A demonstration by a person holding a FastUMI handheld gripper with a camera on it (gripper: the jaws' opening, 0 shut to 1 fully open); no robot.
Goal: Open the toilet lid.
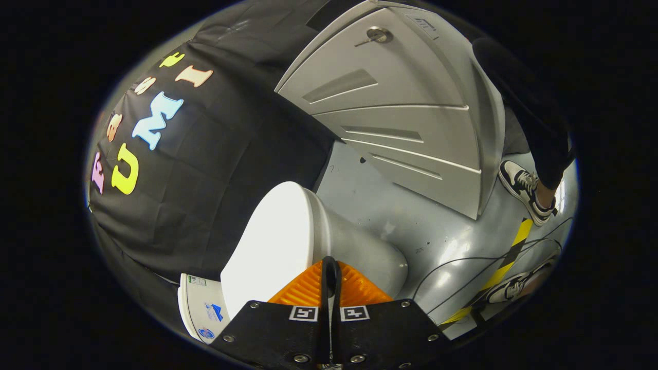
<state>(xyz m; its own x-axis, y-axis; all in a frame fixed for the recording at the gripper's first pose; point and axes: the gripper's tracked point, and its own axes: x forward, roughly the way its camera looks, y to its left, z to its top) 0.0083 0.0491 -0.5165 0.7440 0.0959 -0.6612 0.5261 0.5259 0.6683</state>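
The white toilet lid (267, 241) lies down flat on the bowl (370, 257). The view is rolled sideways, so the lid's top faces the cloth wall and the floor lies on the other side. The cistern (198, 308), with small stickers on it, sits behind the lid near the fingers' base. My gripper (330, 270) is shut, its fingers pressed together with nothing visible between them. The fingertips sit in front of the seam where the lid meets the bowl; I cannot tell if they touch it.
A grey metal cabinet (390, 103) with a key lock stands beyond the toilet. A person's legs and two sneakers (524, 190) (509, 290) are on the grey floor (411, 216). Yellow-black tape (506, 267) and thin cables cross the floor by the bowl.
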